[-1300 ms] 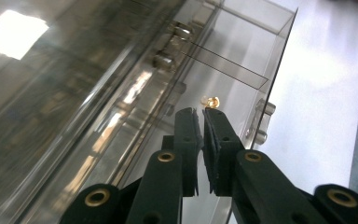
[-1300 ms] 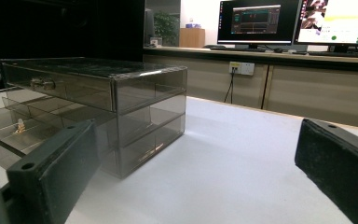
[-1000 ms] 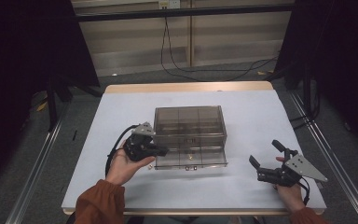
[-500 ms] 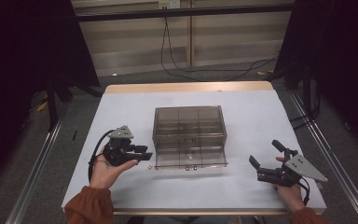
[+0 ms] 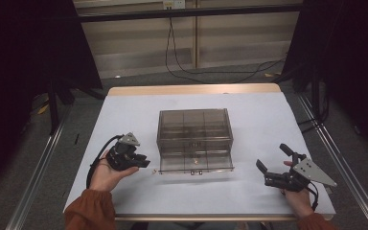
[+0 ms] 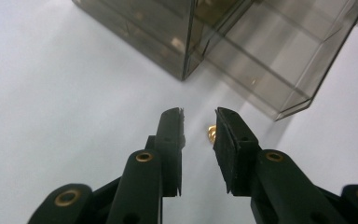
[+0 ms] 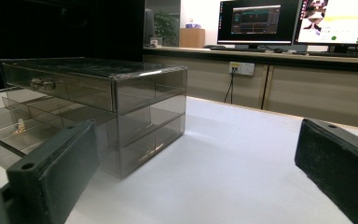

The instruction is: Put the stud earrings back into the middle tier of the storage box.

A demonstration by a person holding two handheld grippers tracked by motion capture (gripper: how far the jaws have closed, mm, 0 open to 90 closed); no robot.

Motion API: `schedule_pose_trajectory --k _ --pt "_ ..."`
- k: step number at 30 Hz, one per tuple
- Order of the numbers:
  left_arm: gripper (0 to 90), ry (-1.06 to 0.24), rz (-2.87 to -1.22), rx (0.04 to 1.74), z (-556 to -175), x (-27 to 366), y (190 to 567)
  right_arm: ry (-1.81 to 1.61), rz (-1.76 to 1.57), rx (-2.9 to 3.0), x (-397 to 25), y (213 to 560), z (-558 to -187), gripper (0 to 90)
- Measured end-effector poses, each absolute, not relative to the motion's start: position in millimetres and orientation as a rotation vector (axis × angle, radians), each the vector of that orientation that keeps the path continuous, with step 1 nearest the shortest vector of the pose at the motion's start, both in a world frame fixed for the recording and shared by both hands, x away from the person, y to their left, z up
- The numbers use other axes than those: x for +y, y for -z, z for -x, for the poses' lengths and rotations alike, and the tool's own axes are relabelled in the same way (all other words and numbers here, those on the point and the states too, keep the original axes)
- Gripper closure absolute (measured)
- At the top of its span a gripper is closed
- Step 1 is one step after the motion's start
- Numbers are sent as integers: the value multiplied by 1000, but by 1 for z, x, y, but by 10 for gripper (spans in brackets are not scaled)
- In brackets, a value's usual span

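A smoky see-through drawer cabinet (image 5: pixel 195 129) stands mid-table, its bottom drawer (image 5: pixel 196 164) pulled out toward me. A small gold part (image 5: pixel 154 171) lies on the white table just left of that drawer. My left gripper (image 5: pixel 143 161) sits in a hand left of the cabinet, open. In the left gripper view its jaws stand a narrow gap apart (image 6: pixel 200 116), and the gold part (image 6: pixel 211 133) lies on the table by the right jaw's tip, not clamped. My right gripper (image 5: pixel 272 157) rests at the front right, open wide (image 7: pixel 196 140) and holding nothing. It faces the cabinet (image 7: pixel 98 107).
The white table (image 5: pixel 268 120) ends in a wooden edge at the back. Inside the pulled-out drawer (image 7: pixel 4 135) stands another small gold piece (image 7: pixel 20 125). Metal rails run along both sides of the table. Monitors (image 7: pixel 256 21) and a counter stand far behind.
My left gripper has drawn back to the left, away from the cabinet's front corner, and now hovers over the gold part. The right gripper has not moved.
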State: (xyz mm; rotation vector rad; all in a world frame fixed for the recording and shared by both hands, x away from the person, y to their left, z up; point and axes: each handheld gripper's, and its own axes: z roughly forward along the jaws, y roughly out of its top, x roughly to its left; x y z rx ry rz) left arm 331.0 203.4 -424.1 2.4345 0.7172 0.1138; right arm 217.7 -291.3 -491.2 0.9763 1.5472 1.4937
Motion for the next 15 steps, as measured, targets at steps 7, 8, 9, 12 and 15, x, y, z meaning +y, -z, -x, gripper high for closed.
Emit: schedule_pose_trajectory --k 7,8,9,12,15 --pt "739 -87 -2522 691 -332 195 428 -1494 -976 1548 -291 491 -218 0" --pt "738 -79 -2535 694 -331 193 429 -1494 -976 1547 -291 491 -218 0" --pt "738 -67 -2536 692 -331 192 430 -1494 -976 1548 -291 491 -218 0" --pt "732 -35 -2559 710 -332 189 431 -1494 -976 1547 -291 491 -218 0" --pt "738 -15 -2566 716 -333 187 432 -1496 -976 1548 -291 491 -218 0"
